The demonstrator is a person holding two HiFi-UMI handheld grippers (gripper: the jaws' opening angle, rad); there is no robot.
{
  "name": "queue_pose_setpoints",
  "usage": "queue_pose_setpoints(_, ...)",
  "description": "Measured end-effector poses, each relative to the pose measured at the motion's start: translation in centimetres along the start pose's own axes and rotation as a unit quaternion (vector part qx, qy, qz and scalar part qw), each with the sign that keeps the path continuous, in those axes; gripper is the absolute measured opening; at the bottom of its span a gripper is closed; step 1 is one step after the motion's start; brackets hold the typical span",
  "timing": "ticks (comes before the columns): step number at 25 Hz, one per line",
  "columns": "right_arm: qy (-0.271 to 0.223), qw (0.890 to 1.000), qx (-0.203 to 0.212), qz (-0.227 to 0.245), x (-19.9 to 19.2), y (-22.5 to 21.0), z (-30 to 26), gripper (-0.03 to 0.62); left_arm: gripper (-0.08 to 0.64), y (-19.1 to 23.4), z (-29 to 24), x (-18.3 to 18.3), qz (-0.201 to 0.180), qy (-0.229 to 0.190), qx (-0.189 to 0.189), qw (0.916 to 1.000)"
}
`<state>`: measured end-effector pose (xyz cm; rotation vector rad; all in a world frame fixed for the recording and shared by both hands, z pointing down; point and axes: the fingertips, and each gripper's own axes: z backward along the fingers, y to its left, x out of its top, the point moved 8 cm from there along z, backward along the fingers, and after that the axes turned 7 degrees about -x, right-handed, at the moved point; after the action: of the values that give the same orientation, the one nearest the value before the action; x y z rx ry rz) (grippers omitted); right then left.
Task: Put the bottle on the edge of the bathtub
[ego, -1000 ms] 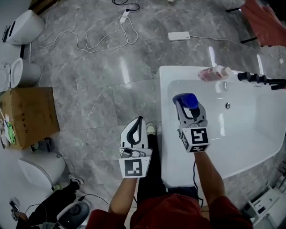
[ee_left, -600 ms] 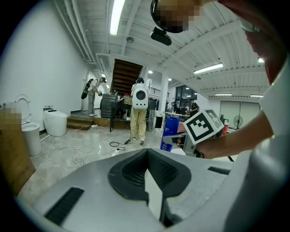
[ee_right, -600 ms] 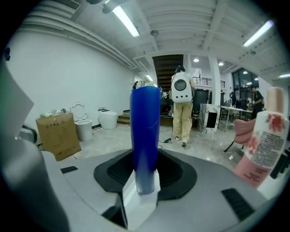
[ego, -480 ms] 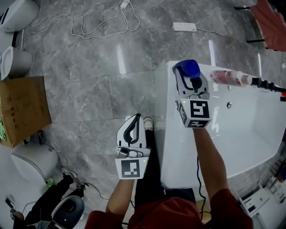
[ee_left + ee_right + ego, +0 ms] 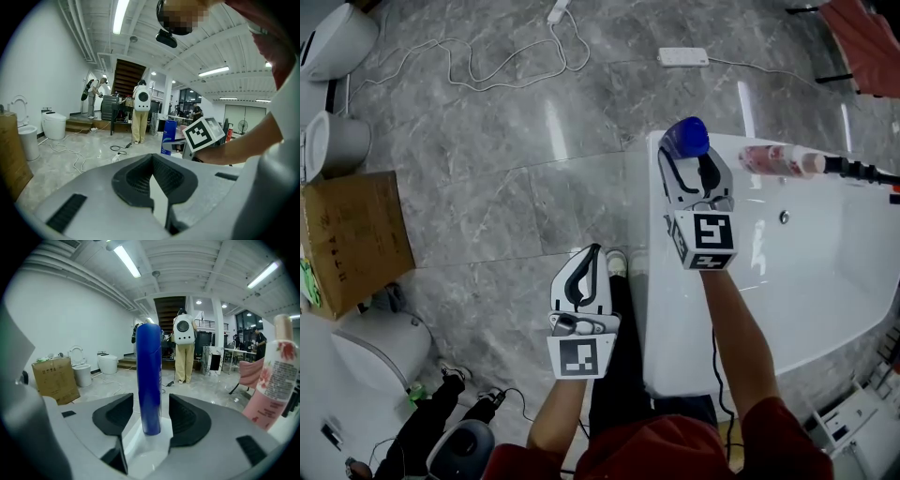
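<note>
Your right gripper (image 5: 685,161) is letting go: its jaws are opening, pads clear of the blue bottle (image 5: 686,137), which stands upright between them on the bathtub (image 5: 652,281) rim, with a pink bottle (image 5: 778,160) at its three o'clock. Your left gripper (image 5: 592,255), at seven o'clock, is clenched on nothing

The bottle (image 5: 686,137) stands on the bathtub (image 5: 661,309) edge, at its corner. A second bottle (image 5: 778,160) is on the edge to its right. A box (image 5: 352,239) sits on the floor (image 5: 506,187), far left.

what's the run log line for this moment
right gripper: jaws opening around blue bottle | blue bottle: upright on bathtub edge | left gripper: shut, empty
</note>
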<state>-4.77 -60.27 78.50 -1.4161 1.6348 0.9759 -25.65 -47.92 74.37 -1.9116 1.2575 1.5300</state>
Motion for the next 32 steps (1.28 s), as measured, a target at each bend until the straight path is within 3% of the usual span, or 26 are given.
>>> queue_pose_setpoints(8, 0.043, 0.999, 0.007, -0.008, -2.4, -0.4, 4.2, 0.248, 0.006, -1.7, 1.1, 2.1, -0.023, -0.009, 0.000, 0.9997)
queue_pose_setpoints(18, 0.069, 0.997, 0.017, -0.025, -2.9, -1.7, 19.5, 0.247, 0.005, -7.1, 7.3, 7.4, -0.032, -0.035, 0.016, 0.9987)
queue_pose_setpoints(23, 0.043, 0.999, 0.025, 0.019, 0.3, -3.2, 28.4, 0.247, 0.005, -11.0, 12.8, 10.2, -0.037, -0.045, 0.029, 0.9979)
queue_pose_setpoints(28, -0.001, 0.998, 0.058, -0.011, 4.1, -4.7, 35.4, 0.247, 0.005, -15.5, 18.0, 11.5, -0.046, -0.054, 0.052, 0.9961)
queue_pose_setpoints(32, -0.056, 0.996, 0.064, 0.002, 7.5, -6.0, 40.6, 0.247, 0.005, -19.0, 21.9, 12.3, -0.059, -0.066, 0.072, 0.9935)
